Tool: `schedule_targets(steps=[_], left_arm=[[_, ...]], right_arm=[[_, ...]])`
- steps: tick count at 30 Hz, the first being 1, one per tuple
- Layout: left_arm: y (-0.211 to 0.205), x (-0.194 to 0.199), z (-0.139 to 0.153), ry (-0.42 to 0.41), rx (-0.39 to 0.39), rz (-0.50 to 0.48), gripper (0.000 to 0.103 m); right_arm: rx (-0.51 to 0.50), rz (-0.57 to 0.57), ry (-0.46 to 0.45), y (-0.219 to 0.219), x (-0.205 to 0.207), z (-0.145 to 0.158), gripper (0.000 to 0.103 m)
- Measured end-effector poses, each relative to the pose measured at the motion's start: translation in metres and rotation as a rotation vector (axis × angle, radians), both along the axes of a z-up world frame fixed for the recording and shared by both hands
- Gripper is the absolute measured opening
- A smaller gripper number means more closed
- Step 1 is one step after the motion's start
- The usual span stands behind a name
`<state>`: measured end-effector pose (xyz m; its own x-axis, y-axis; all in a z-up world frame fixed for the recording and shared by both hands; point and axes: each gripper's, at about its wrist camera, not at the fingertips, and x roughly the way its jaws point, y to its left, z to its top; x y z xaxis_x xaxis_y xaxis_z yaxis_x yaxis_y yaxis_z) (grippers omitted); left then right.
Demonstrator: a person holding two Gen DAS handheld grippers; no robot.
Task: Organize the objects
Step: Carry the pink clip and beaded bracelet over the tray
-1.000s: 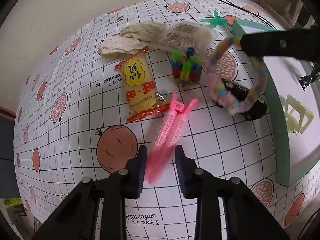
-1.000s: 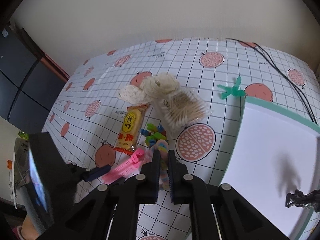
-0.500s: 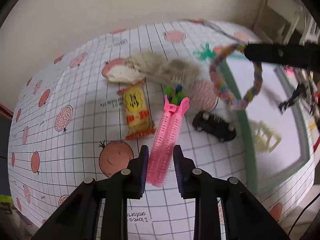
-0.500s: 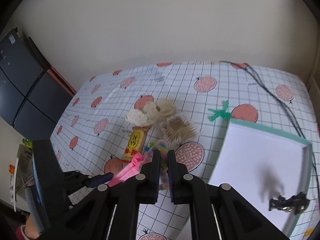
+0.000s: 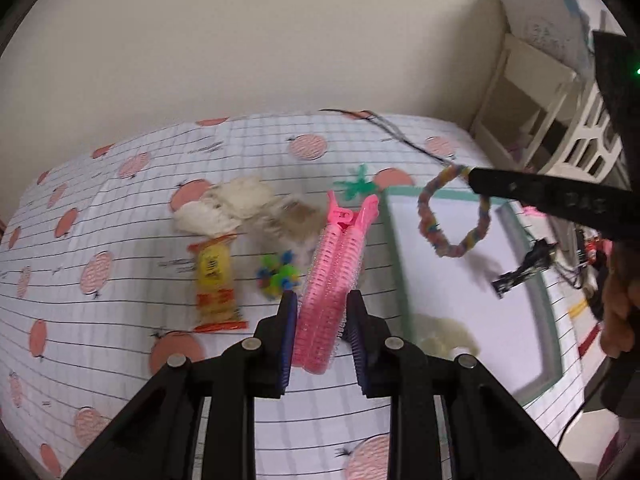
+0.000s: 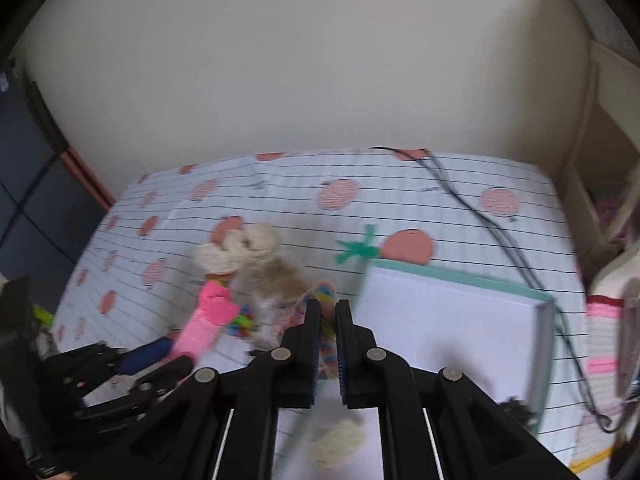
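Observation:
My left gripper [image 5: 322, 320] is shut on a pink hair-roller clip [image 5: 334, 280], lifted above the tablecloth and pointing away from me. The same pink clip [image 6: 206, 328] shows at the lower left of the right wrist view, in the left gripper's fingers [image 6: 148, 354]. My right gripper [image 6: 325, 334] is shut on a pastel rainbow loop bracelet [image 6: 326, 300]; in the left wrist view the bracelet [image 5: 456, 216] hangs from the right gripper's fingers [image 5: 520, 192] over the white tray [image 5: 400, 264] with a green rim.
On the tablecloth lie a yellow snack packet [image 5: 214, 280], a white fluffy piece [image 5: 224, 208], a colourful toy [image 5: 278, 274] and a green clip [image 5: 354, 186]. In the tray lie a cream claw clip [image 5: 444, 330] and a black clip [image 5: 520, 272]. A black cable [image 6: 500, 232] crosses the back right.
Both grippers rose and tilted up, so more wall shows. The pink clip came off the table in the left gripper. The bracelet moved right, from above the black toy car to over the tray.

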<state>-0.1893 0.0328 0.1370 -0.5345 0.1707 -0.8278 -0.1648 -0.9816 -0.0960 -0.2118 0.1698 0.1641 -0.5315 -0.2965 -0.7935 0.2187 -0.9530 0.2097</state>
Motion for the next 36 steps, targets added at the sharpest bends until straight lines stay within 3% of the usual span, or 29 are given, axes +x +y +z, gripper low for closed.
schedule_targets(steps=[3,9,21,36], left_arm=[[0.014,-0.003,-0.002,-0.002,0.072,-0.008,0.026],[0.045,-0.011,-0.018,-0.029,0.128,-0.045,0.026],[0.095,-0.015,-0.045,-0.092,0.063,-0.11,0.026],[0.093,-0.022,-0.059,-0.132,0.09,-0.082,0.025]], right_arm=[[0.008,-0.043,-0.012,0.018,-0.003,-0.002,0.008],[0.035,-0.116,-0.006,0.044,-0.004,-0.001,0.008],[0.15,-0.159,0.012,0.047,-0.005,-0.012,0.008],[0.243,-0.121,-0.112,0.039,-0.011,-0.061,0.008]])
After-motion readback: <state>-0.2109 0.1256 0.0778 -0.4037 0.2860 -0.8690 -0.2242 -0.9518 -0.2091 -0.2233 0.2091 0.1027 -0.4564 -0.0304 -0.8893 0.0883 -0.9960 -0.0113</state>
